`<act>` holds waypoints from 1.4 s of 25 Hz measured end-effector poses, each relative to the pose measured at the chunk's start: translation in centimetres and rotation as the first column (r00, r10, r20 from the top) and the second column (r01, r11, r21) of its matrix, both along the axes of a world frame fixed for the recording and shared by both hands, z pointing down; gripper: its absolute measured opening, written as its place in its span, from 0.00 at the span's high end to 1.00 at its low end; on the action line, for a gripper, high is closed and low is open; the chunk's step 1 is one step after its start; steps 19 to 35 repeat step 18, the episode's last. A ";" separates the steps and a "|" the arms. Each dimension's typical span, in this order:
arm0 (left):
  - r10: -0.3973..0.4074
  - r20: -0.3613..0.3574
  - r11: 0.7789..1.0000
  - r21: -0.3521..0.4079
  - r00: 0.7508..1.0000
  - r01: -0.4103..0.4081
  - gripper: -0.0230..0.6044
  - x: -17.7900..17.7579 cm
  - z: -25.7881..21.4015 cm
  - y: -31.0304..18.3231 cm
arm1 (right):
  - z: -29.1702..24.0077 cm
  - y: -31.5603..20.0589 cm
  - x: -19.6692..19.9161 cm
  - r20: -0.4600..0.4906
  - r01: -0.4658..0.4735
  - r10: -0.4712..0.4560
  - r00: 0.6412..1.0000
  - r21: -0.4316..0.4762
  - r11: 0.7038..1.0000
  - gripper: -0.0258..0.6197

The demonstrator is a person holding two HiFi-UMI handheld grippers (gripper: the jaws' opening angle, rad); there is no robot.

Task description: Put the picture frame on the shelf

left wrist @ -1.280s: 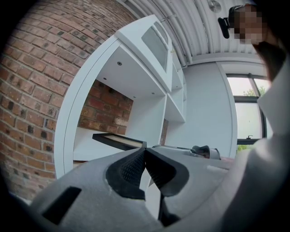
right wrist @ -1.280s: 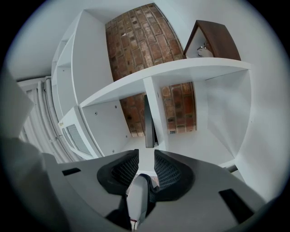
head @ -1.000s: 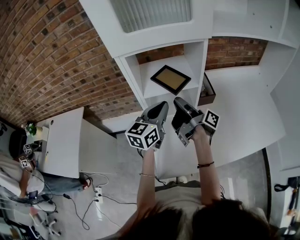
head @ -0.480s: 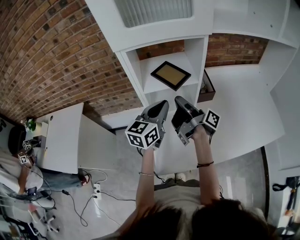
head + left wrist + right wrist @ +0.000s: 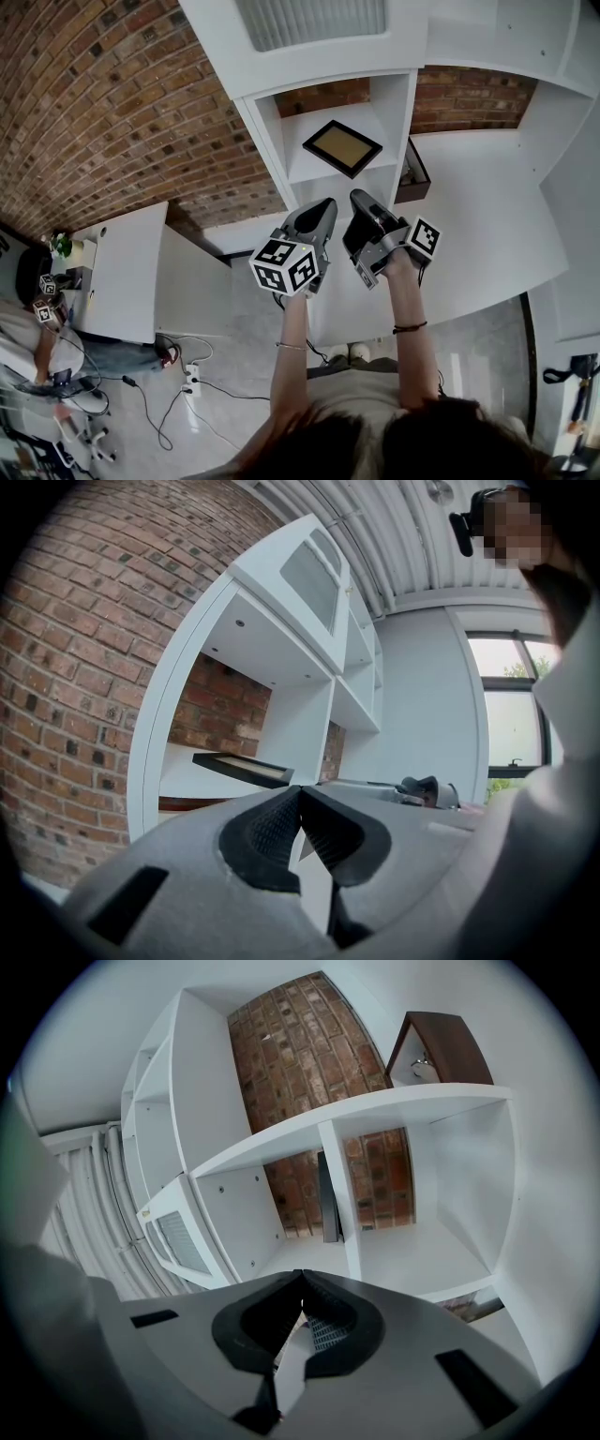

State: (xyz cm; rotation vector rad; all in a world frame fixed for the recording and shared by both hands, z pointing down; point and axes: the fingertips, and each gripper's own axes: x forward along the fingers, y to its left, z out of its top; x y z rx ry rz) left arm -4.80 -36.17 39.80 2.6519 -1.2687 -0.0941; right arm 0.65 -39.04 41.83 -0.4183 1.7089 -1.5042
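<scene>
Lying on the shelf (image 5: pixel 306 169) — a black picture frame (image 5: pixel 342 148), tan inside; left gripper (image 5: pixel 323 206) and right gripper (image 5: pixel 361 200) pressed together, empty.

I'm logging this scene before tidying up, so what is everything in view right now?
picture frame: one, black with tan centre, on the shelf in an open compartment
shelf unit: one, white, against the brick wall
brown box: one, dark brown, next compartment, right of the frame
desk: one, white, left of the shelf unit
power strip: one, white, below the desk
left claw: one, grey, shut, empty, short of the shelf
right claw: one, grey, shut, empty, beside the left
</scene>
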 end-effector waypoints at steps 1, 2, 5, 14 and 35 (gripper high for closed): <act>0.000 0.000 1.000 0.001 1.000 0.000 0.95 0.0 -0.1 0.0 | -0.1 0.0 0.0 0.001 0.001 -0.001 1.000 0.002 1.000 0.95; -0.001 0.000 1.000 0.003 1.000 0.001 0.95 -0.1 -0.1 0.0 | -0.2 0.1 -0.1 0.003 0.003 -0.003 1.000 0.003 1.000 0.95; 0.000 -0.001 1.000 0.010 1.000 0.000 0.95 -0.1 -0.4 0.1 | -0.5 0.2 -0.2 0.005 0.005 -0.005 1.000 0.010 1.000 0.95; 0.004 -0.002 1.000 0.020 1.000 -0.004 0.95 -0.1 -0.8 0.3 | -1.0 0.4 0.0 0.009 0.002 -0.002 1.000 0.021 1.000 0.95; 0.003 -0.001 1.000 0.023 1.000 -0.003 0.95 -0.1 -0.9 0.4 | -1.1 0.5 -0.1 0.016 0.004 -0.005 1.000 0.022 1.000 0.95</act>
